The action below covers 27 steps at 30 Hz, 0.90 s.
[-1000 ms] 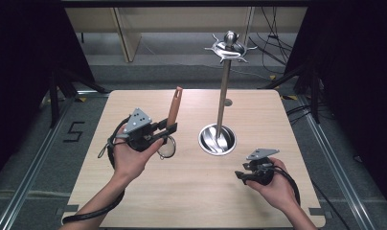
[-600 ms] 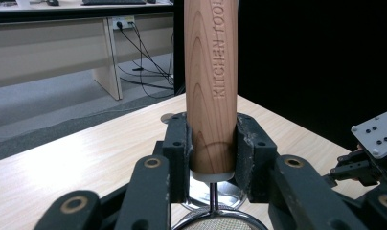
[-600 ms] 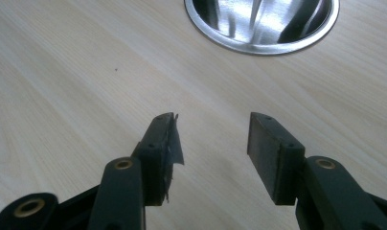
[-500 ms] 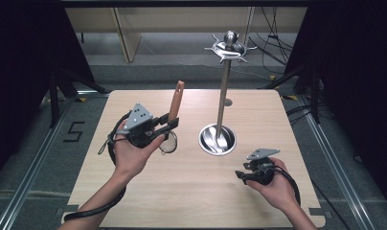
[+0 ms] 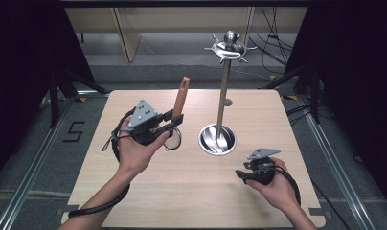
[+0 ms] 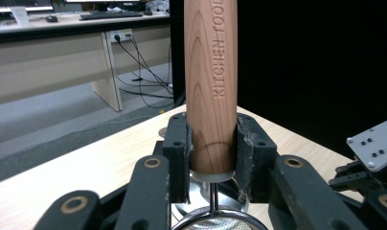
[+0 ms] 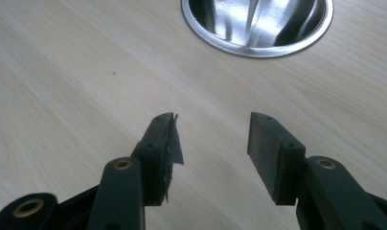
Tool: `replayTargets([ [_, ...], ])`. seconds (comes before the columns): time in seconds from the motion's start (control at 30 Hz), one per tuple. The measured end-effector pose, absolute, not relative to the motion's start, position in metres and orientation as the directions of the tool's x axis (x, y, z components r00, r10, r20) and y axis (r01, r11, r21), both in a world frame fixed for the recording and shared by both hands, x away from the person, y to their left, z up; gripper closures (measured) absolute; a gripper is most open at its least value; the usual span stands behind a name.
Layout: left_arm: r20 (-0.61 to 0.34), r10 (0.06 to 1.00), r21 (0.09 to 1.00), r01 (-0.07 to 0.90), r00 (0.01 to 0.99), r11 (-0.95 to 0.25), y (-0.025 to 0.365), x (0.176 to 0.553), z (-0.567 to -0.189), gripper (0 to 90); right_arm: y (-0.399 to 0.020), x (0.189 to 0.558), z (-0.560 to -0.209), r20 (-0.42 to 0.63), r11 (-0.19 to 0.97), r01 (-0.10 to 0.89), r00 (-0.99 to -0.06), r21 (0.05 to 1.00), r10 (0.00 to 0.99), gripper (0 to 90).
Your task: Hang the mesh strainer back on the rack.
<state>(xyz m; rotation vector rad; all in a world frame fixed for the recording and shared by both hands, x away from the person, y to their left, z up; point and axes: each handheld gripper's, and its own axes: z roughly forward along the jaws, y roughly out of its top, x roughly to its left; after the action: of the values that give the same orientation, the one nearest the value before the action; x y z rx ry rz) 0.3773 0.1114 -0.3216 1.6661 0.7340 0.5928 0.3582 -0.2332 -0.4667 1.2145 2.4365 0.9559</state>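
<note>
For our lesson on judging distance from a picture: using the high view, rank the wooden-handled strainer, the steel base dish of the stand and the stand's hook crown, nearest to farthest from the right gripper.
1. Steel base dish: just up and left of the right gripper.
2. Wooden-handled strainer: farther left, clamped in the left gripper.
3. Hook crown: high on the pole, farthest back.

Bright, even overhead light on the table (image 5: pixel 191 191), dark surroundings, glare on the steel base (image 7: pixel 258 28).
</note>
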Motion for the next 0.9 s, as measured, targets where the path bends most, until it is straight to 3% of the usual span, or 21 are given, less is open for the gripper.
replayTargets([
  [0.9,0.008,0.724,0.982,0.129,0.69,-0.134,0.088,0.383,-0.308,68.2,-0.235,0.359,-0.465,0.041,0.454,0.606,-0.627,0.653,0.778,52.6],
])
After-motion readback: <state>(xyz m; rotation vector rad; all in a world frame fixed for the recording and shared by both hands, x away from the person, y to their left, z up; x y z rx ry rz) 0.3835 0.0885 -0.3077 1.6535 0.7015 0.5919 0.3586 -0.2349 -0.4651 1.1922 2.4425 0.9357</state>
